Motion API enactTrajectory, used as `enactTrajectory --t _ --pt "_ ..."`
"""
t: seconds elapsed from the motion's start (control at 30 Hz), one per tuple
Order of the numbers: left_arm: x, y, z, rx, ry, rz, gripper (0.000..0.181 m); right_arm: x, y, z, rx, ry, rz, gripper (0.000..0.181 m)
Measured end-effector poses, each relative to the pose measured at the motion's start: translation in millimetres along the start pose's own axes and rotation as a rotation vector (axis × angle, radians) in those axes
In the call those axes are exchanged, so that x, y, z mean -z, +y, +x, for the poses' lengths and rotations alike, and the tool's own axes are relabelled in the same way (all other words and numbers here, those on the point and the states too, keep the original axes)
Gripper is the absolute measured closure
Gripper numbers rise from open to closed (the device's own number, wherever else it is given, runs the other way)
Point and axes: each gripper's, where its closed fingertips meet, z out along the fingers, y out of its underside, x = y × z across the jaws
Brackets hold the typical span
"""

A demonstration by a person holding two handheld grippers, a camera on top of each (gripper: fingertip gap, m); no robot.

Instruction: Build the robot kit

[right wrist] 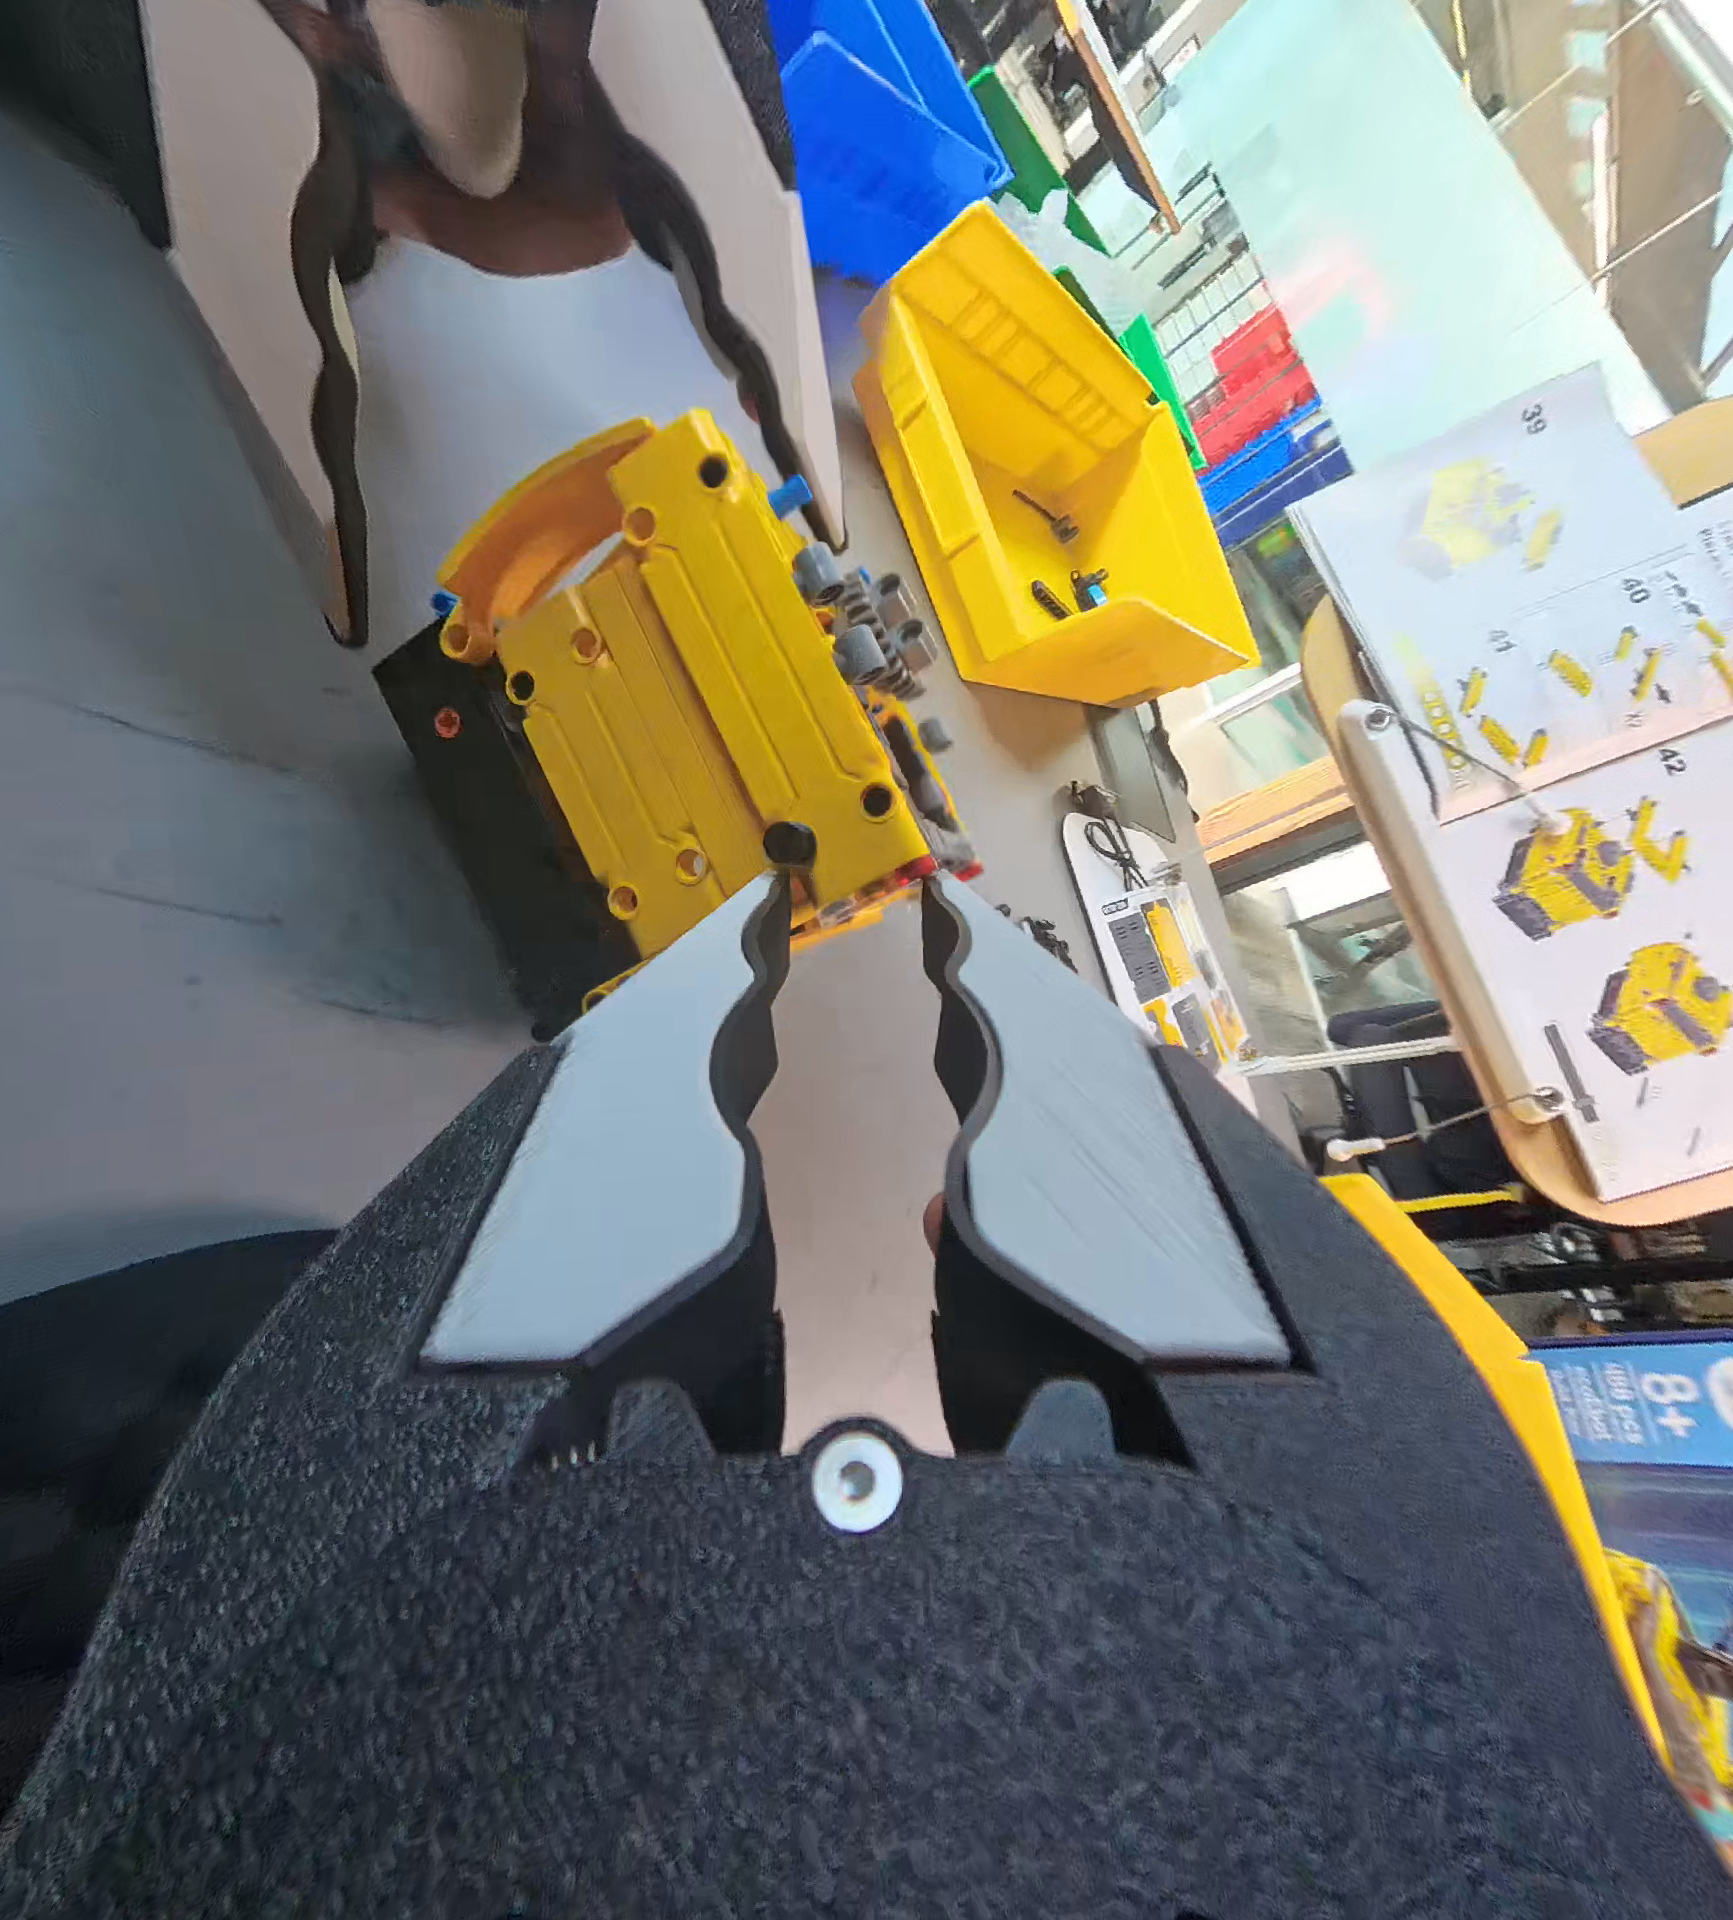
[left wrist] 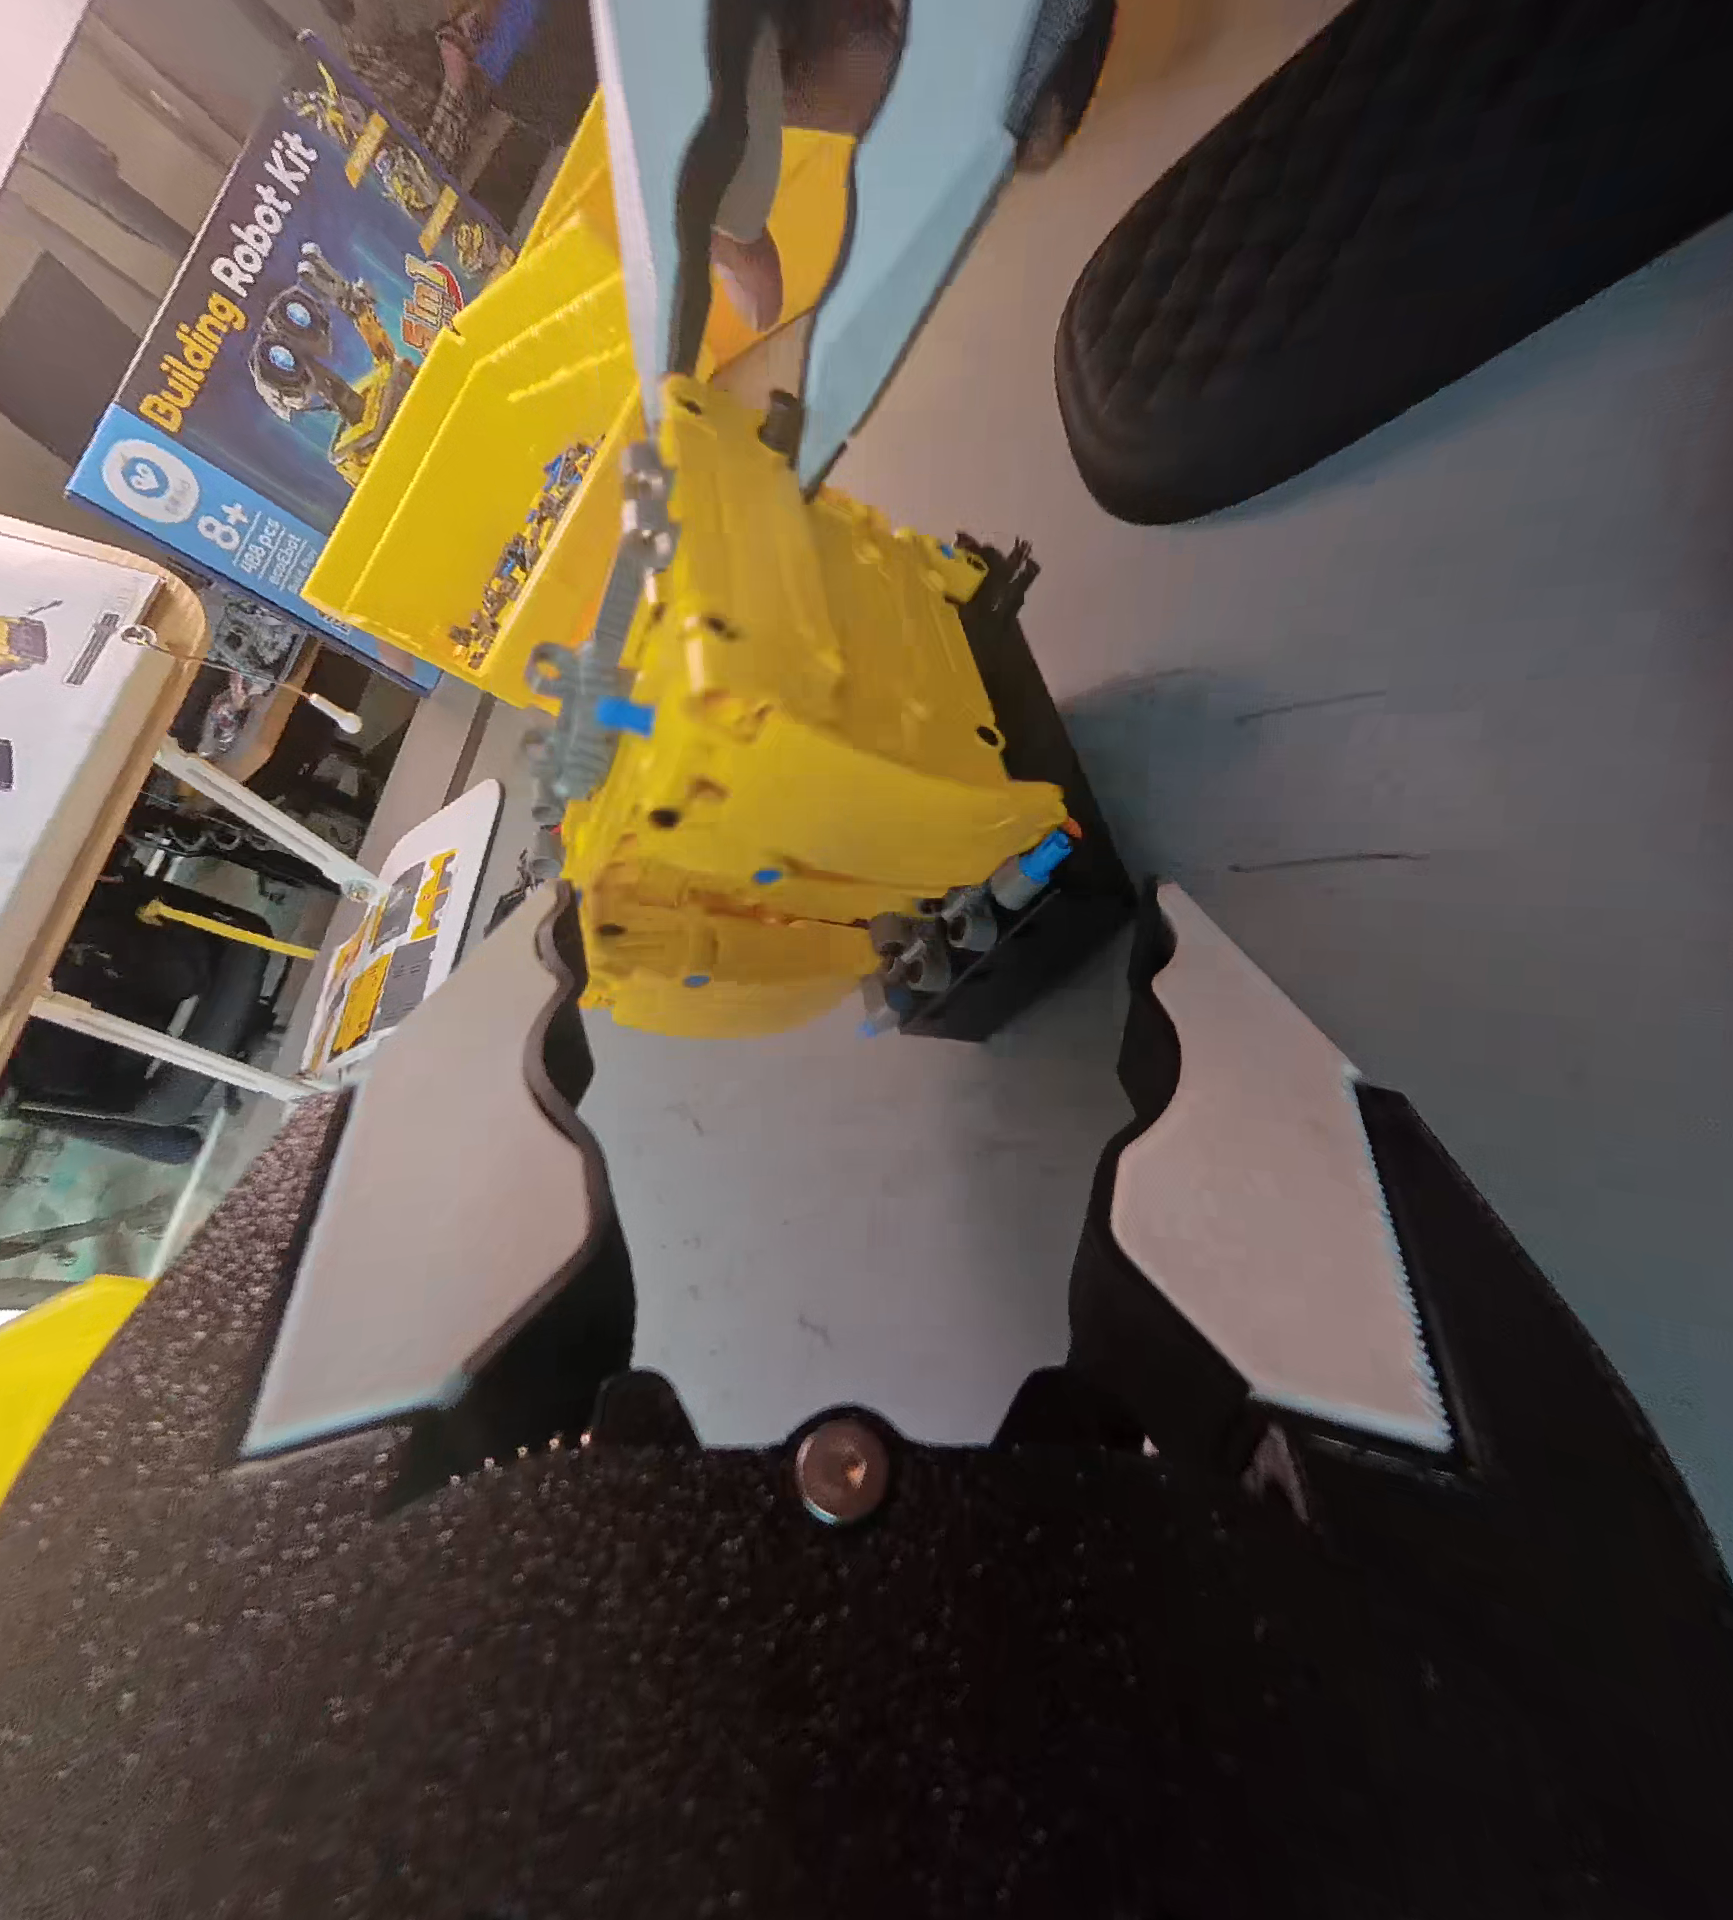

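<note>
Left tongs: we have the left gripper [left wrist: 864,920] spread wide. Its tips flank the near end of the yellow brick-built plastic block [left wrist: 789,727], one at each side. We can't tell if either tip touches.
Right tongs: the right gripper [right wrist: 851,891] is narrow, with only a slim gap between the tips. One tip is against a small black pin [right wrist: 789,840] at the block's end. Whether anything is pinched there, we cannot tell.
Where it sits: the block rests on its black base on the grey table [left wrist: 1464,831], dead ahead at 12 o'clock in both wrist views and between the two grippers.
Around it: a yellow plastic bin [right wrist: 1049,499] stands at 1 o'clock in the right view. An open instruction booklet on a wooden stand [right wrist: 1568,790] is at 3 o'clock, and a blue cardboard kit box [left wrist: 259,343] is at 10 o'clock in the left view.
Handling: we judge the block light, hard and smooth-sided, so it could slip. Being press-fitted, it could shed parts.
Best hold: we reckon the flat ribbed yellow sides or the solid black base are best. We'd avoid the thin grey toothed beam [left wrist: 623,582] and the grey connector cluster [right wrist: 862,623].
Hidden: the underside and the face on the table are out of sight.
Hard to make out: the small pieces in the bin are too small to name. The left view is smeared at its upper edge.
</note>
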Motion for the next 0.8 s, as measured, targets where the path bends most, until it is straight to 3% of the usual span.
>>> enactTrajectory --t 0.1,0.3,0.37,0.47,0.5,0.63,0.8 --pt "7.6 -1.0 -3.6 0.175 0.044 0.052 0.075 3.4 4.6 -13.9 0.039 0.035 -0.009 0.159" --pt "16.1 -7.1 -24.1 0.456 0.108 0.136 0.071 6.7 3.2 -29.6 -0.098 -0.027 0.027 0.157" --pt "23.1 -8.9 -33.5 0.532 0.107 0.184 0.070 9.6 2.0 -26.1 -0.208 -0.069 0.055 0.142" --pt "23.3 -6.6 -37.6 0.602 0.138 0.191 0.064 5.3 5.4 -26.5 -0.450 -0.218 0.057 0.093" --pt "19.4 -4.6 -34.8 0.615 0.167 0.176 0.060 2.0 4.8 -25.6 -0.514 -0.264 0.070 0.084" --pt "1.5 1.6 -23.6 0.671 0.279 0.138 0.055 -20.8 8.3 -13.9 -0.581 -0.371 0.111 0.070" --pt "-11.4 1.7 -18.6 0.652 0.293 0.120 0.070 -45.1 0.0 -23.2 -0.615 -0.566 0.150 0.064"
